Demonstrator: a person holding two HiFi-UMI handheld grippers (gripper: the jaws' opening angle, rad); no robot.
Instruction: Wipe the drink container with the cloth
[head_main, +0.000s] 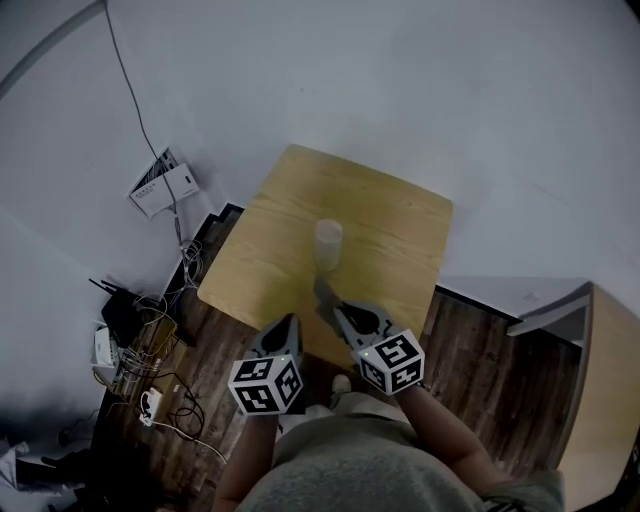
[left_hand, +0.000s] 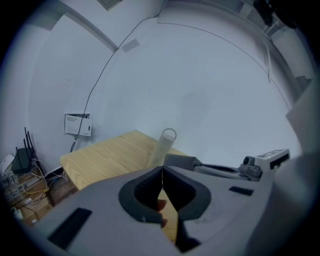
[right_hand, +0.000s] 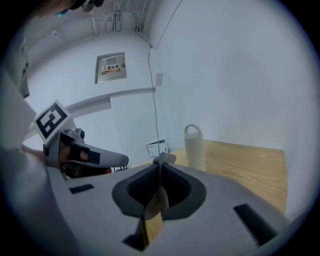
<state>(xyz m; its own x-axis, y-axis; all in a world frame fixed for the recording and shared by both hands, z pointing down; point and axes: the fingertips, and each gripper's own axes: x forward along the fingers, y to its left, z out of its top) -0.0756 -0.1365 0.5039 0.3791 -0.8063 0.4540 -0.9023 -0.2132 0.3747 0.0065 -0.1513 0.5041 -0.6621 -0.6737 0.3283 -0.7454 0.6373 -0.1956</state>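
1. The white drink bottle (head_main: 328, 243) stands upright near the middle of the light wooden surface (head_main: 400, 215). Its loop handle is on top, and nothing touches it.
2. The left claw (head_main: 288, 322) hangs at the near edge of the surface, well short of the bottle. In the left gripper view the left claw (left_hand: 162, 171) is clenched tip to tip with nothing between the pads.
3. The right claw (head_main: 338, 312) sits just beside the left one and a little further in over the surface, pointing toward the bottle. In the right gripper view the right claw (right_hand: 160, 169) is pinched tight on a grey cloth (right_hand: 164, 159). A fold of it bulges past the tips, and a strip shows in the slit between the pads.
4. From the head view the cloth (head_main: 323, 294) pokes out ahead of the right claw, between it and the bottle and apart from the bottle.
5. In the right gripper view the bottle (right_hand: 194, 147) stands just right of the claw's line.
6. A white box (head_main: 162, 184) is fixed to the wall on the left with a cable running up from it.
7. A tangle of cables (head_main: 150, 350) lies on the dark wood floor (head_main: 490, 350) below that box.
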